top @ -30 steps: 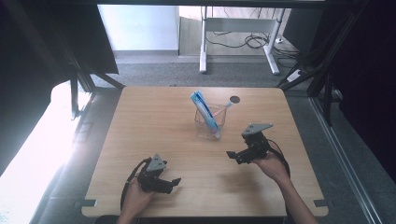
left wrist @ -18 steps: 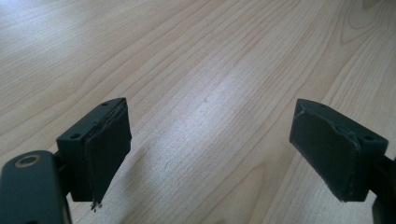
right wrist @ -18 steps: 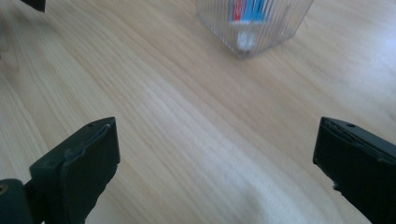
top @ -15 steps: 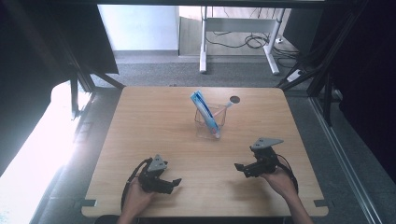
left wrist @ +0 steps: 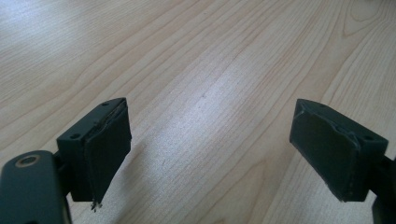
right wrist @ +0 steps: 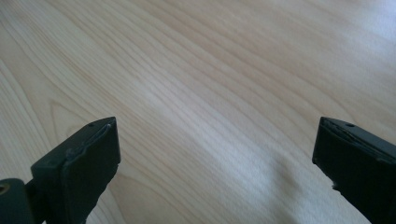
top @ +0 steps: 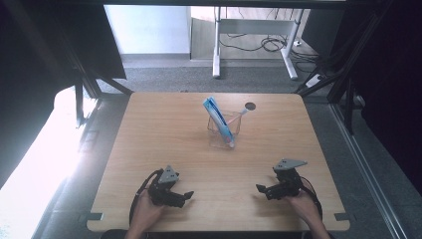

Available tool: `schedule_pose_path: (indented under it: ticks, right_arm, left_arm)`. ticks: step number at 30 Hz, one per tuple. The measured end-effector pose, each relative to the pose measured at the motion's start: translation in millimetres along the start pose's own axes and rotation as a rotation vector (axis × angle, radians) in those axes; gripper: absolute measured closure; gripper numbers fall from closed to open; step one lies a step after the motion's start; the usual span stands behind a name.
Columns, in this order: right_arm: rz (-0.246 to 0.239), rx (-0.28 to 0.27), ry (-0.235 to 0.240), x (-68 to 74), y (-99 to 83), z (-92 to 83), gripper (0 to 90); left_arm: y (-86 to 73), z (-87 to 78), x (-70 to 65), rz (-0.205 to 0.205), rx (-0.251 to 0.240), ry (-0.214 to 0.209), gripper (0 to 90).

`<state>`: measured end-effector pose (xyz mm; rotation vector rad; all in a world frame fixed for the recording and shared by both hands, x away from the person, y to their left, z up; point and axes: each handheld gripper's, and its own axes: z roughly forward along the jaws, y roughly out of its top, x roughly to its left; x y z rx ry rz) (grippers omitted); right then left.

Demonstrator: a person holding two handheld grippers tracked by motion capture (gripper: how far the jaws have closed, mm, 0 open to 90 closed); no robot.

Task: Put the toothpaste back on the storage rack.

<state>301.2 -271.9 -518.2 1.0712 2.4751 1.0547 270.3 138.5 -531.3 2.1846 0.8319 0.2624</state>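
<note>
Pale wood tabletop (top: 164, 134), grain running lengthwise, small dark round hole (top: 250, 106) near far edge.
Clear cup (top: 224, 130) at centre-far, well apart from both tools; blue tube (top: 219, 119) leaning inside, pink-tipped stick (top: 243, 112) beside it.
Left tool (top: 188, 196) low at near-left edge, jaws spread wide, nothing between.
Right tool (top: 259, 189) low at near-right edge, jaws spread wide, nothing held.

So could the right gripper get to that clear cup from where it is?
Probably yes. The right gripper is open, and only bare table lies between it and the cup, though the tube inside might crowd a grasp.
</note>
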Motion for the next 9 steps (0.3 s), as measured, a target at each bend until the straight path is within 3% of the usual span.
schedule_pose_path:
  ticks: [9]
  right_arm:
    - [-0.011, 0.022, -0.010, -1.3, -10.1, 1.4, 1.0]
  left_arm:
    - [0.8, 1.5, -0.4, 0.004, 0.013, 0.004, 13.0]
